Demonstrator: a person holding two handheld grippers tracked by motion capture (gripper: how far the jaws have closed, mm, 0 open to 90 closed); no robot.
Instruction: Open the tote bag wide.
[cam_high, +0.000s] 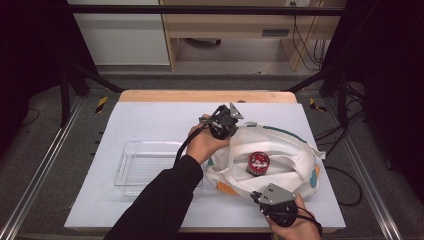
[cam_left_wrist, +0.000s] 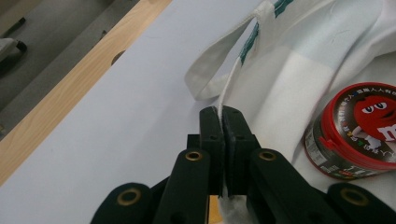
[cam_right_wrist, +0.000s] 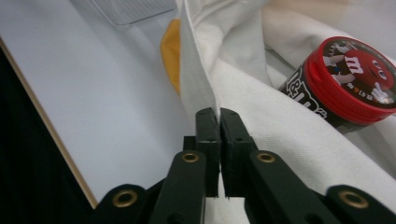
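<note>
A white cloth bag (cam_high: 292, 150) with teal and orange patches lies on the right half of the table. A round candy tin (cam_high: 258, 162) with a red lid rests in the bag's open middle. At the bag's far left rim my left gripper (cam_high: 234, 131) is shut on the cloth edge. The left gripper view has the jaws (cam_left_wrist: 222, 112) pressed together on a thin white hem, with the tin (cam_left_wrist: 359, 130) to their right. At the bag's near rim my right gripper (cam_high: 261, 193) is shut on the cloth. Its own view (cam_right_wrist: 219, 114) has a white hem pinched, the tin (cam_right_wrist: 348, 79) beyond.
A clear plastic tray (cam_high: 145, 165) sits left of the bag, partly under the left forearm. The white table top (cam_high: 150, 120) has a wooden strip along its far edge. The right hand is at the table's near edge.
</note>
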